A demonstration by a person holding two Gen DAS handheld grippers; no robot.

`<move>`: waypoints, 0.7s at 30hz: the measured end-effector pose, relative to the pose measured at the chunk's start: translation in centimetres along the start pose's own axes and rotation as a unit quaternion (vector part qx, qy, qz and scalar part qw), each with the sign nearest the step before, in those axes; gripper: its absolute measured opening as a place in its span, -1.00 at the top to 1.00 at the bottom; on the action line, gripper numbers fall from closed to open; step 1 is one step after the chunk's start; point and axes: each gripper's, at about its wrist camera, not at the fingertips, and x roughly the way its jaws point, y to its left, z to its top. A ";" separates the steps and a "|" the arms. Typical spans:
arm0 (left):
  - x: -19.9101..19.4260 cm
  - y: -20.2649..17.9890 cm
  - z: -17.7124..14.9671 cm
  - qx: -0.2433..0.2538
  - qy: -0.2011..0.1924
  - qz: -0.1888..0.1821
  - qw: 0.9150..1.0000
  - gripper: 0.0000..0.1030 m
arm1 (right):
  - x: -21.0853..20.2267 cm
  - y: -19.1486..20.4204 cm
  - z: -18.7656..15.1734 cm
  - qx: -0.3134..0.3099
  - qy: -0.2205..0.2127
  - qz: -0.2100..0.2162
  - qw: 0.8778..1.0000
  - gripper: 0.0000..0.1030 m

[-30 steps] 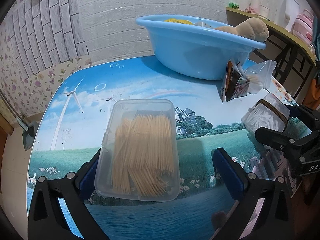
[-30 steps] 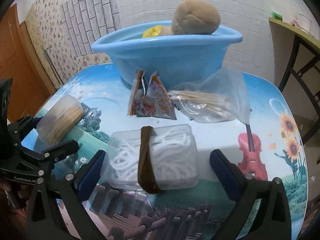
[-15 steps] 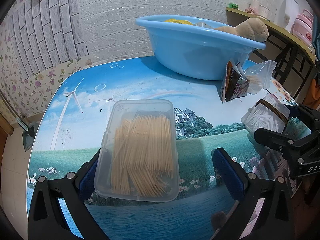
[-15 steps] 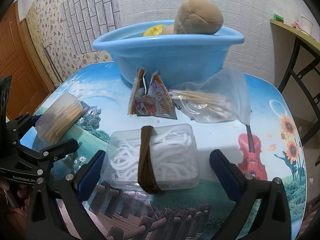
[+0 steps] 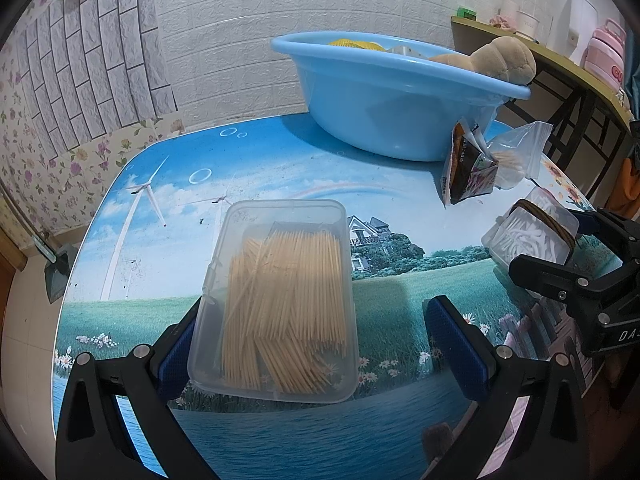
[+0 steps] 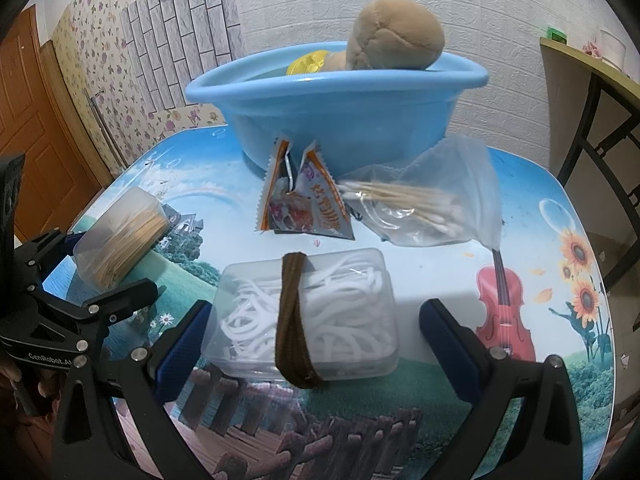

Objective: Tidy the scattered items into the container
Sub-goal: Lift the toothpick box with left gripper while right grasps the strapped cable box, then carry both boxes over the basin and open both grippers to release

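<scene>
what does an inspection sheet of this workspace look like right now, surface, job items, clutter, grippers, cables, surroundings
surface: table with printed landscape cover, all items resting on it.
job's things: blue basin at the back, plush toy and a yellow item inside; toothpick box, floss pick box with a brown band, snack packets and cotton swab bag still outside it.
clutter: nothing seen.
grippers: left gripper open, straddling the toothpick box; right gripper open, straddling the floss pick box.
cables: nothing seen.
surroundings: white brick wall, floral wallpaper, wooden door, side shelf with containers.
</scene>
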 end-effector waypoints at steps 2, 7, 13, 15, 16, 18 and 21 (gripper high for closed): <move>0.0 0.0 0.0 0.000 0.000 0.000 1.000 -0.99 | 0.0 0.0 0.0 0.000 0.000 0.000 1.000 -1.00; -0.1 0.0 -0.2 0.000 0.000 0.000 1.000 -0.99 | 0.0 0.0 0.0 0.001 -0.001 0.001 1.000 -1.00; -0.3 0.1 -0.2 -0.007 -0.012 0.006 1.000 -0.77 | -0.3 -0.4 -0.2 0.002 -0.008 0.000 1.000 -0.89; -0.5 0.2 -0.2 -0.012 -0.023 0.012 1.000 -0.61 | -0.5 -0.2 -0.3 -0.004 -0.014 0.004 1.000 -0.73; -0.6 0.3 -0.2 -0.014 -0.027 0.013 0.999 -0.50 | -0.6 -0.2 -0.4 -0.008 -0.016 0.004 1.000 -0.60; -0.8 0.4 -0.2 -0.019 -0.033 0.018 0.999 -0.26 | -0.7 0.0 -0.5 -0.019 -0.017 0.002 1.000 -0.59; -0.8 0.6 -0.2 -0.022 -0.036 0.019 0.999 -0.17 | -1.0 -0.2 -0.6 -0.018 -0.020 0.004 1.000 -0.59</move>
